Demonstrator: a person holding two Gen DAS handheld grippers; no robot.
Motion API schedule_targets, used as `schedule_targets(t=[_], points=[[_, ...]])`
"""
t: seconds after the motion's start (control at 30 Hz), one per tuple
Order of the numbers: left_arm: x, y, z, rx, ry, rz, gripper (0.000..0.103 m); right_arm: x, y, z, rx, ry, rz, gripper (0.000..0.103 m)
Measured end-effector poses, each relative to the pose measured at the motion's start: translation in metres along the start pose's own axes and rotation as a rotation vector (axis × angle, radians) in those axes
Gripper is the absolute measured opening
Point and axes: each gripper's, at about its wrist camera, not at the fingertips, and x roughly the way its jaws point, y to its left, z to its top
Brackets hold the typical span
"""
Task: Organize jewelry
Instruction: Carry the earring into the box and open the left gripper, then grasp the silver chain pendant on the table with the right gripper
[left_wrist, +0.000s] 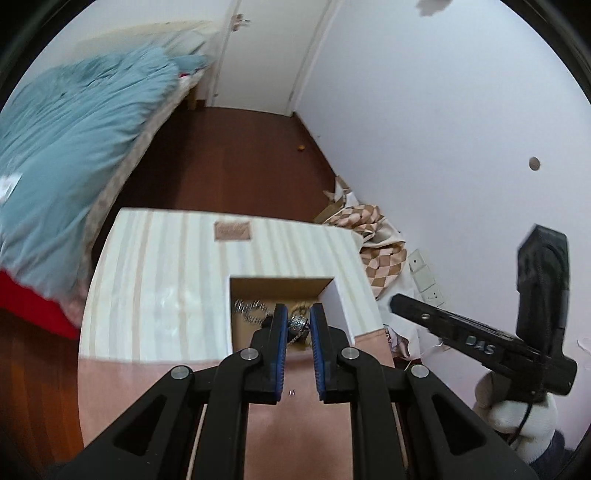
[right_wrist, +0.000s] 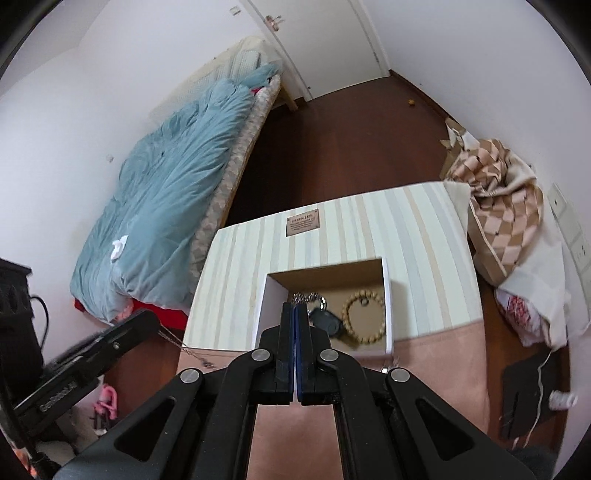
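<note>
We see the blanket (left_wrist: 70, 122) blurred at the left edge of the left wrist view. The left gripper (left_wrist: 298, 325) hides part of the chain (left_wrist: 297, 326), and we cannot read the box label (left_wrist: 232, 230).
</note>
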Motion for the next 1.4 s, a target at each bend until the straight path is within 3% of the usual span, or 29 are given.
schedule_targets(t=[0.23, 0.5, 0.57, 0.6, 0.63, 0.67, 0.7, 0.8, 0.87, 0.93, 1.17, 1.4], points=[[0.041, 0.005, 0.030, 0.037, 0.046, 0.023, 0.010, 0.052, -0.019, 0.032, 0.010, 0.149, -0.025, 0.000], [0.112, 0.027, 0.027, -0.013, 0.215, 0.087, 0.011, 0.114, -0.042, 0.041, 0.031, 0.351, -0.057, 0.001], [0.122, 0.030, 0.022, -0.031, 0.246, 0.114, 0.020, 0.119, -0.046, 0.039, 0.014, 0.370, -0.097, 0.004], [0.127, 0.031, 0.020, -0.030, 0.258, 0.151, 0.028, 0.118, -0.048, 0.037, 0.010, 0.369, -0.110, 0.014], [0.128, 0.031, 0.017, -0.023, 0.254, 0.174, 0.050, 0.115, -0.049, 0.034, 0.001, 0.353, -0.125, 0.021], [0.127, 0.031, 0.015, -0.018, 0.244, 0.194, 0.075, 0.112, -0.050, 0.032, -0.004, 0.338, -0.139, 0.035], [0.125, 0.030, 0.011, -0.012, 0.226, 0.210, 0.082, 0.107, -0.051, 0.028, -0.003, 0.323, -0.146, 0.045], [0.120, 0.029, 0.000, 0.004, 0.212, 0.244, 0.084, 0.093, -0.057, 0.011, 0.006, 0.284, -0.165, 0.046], [0.116, 0.027, -0.010, 0.019, 0.203, 0.288, 0.096, 0.082, -0.062, -0.005, 0.011, 0.249, -0.196, 0.046], [0.108, 0.027, -0.023, 0.024, 0.180, 0.328, 0.101, 0.073, -0.066, -0.022, 0.017, 0.219, -0.222, 0.046], [0.106, 0.034, -0.082, 0.008, 0.191, 0.432, 0.101, 0.082, -0.088, -0.085, 0.062, 0.211, -0.270, 0.046], [0.129, 0.063, -0.119, -0.043, 0.269, 0.497, 0.101, 0.126, -0.092, -0.105, 0.020, 0.175, -0.310, 0.046]])
